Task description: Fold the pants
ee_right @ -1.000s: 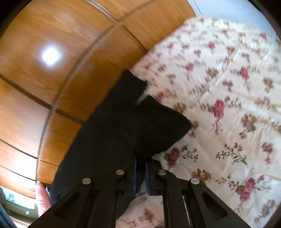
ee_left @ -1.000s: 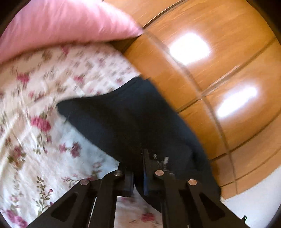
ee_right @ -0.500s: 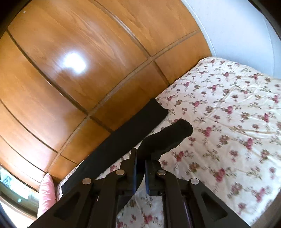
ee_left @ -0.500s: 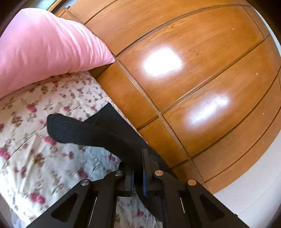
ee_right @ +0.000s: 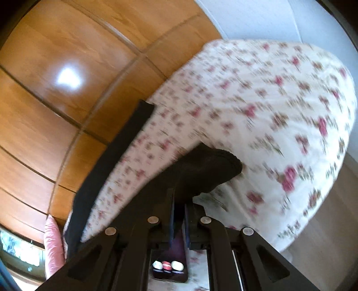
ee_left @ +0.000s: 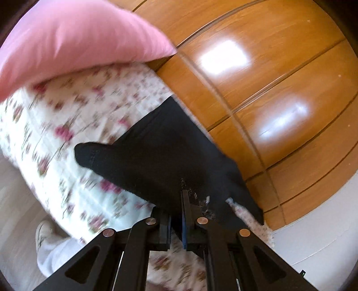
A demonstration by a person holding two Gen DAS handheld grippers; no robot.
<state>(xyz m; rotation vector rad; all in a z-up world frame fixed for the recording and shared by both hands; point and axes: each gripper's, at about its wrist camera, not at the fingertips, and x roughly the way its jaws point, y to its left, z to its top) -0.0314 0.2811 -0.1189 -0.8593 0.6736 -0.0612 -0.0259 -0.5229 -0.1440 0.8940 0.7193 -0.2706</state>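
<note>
The black pants (ee_left: 161,152) hang over the floral bed (ee_left: 67,125) along the wooden wall side. My left gripper (ee_left: 176,206) is shut on one end of the pants, with cloth bunched between the fingers and a corner drooping to the left. In the right wrist view my right gripper (ee_right: 179,208) is shut on the other end of the black pants (ee_right: 201,170), and the rest of the cloth runs as a dark strip (ee_right: 116,156) along the bed's far edge toward the pillow.
A pink pillow (ee_left: 73,42) lies at the bed's head, also small in the right wrist view (ee_right: 52,244). Glossy wooden panels (ee_left: 268,78) border the bed. A white wall (ee_right: 257,18) stands past the foot. A person's white-clad leg and foot (ee_left: 47,241) is by the bed on the floor.
Both grippers have swung with the pants still clamped. The view is now blurred by motion, the left shows more cloth spread over the bed, and the right has dropped toward the bed's near edge.
</note>
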